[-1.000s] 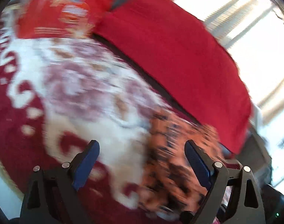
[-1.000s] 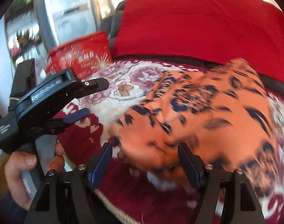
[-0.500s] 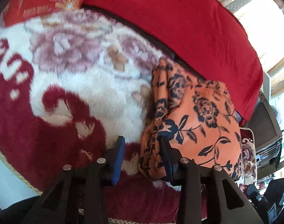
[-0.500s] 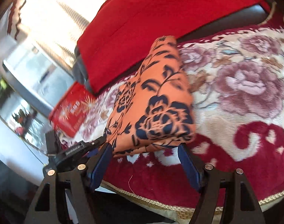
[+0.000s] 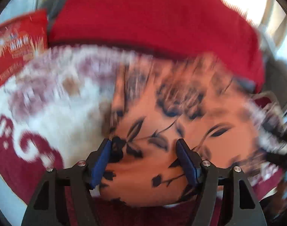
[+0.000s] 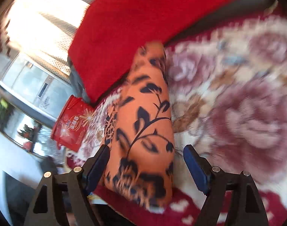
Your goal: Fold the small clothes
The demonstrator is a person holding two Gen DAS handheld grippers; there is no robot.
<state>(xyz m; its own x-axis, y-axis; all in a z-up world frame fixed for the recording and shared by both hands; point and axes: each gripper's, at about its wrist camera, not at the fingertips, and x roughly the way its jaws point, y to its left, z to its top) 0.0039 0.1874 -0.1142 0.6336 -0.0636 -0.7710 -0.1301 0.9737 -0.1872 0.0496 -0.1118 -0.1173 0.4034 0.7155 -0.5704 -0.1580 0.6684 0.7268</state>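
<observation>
An orange garment with a dark floral print lies folded on a red and white floral blanket. My left gripper is open, its blue-padded fingers straddling the garment's near edge. In the right wrist view the same garment runs away from me as a narrow folded strip on the blanket. My right gripper is open with the garment's near end between its fingers. Both views are blurred by motion.
A plain red cushion lies behind the blanket; it also shows in the right wrist view. A red printed box stands at the blanket's far left and shows in the right wrist view. The blanket's front edge is close below both grippers.
My left gripper has opened wider and shifted right over the garment's near edge. My right gripper has moved in, so the garment's end now lies between its fingers.
</observation>
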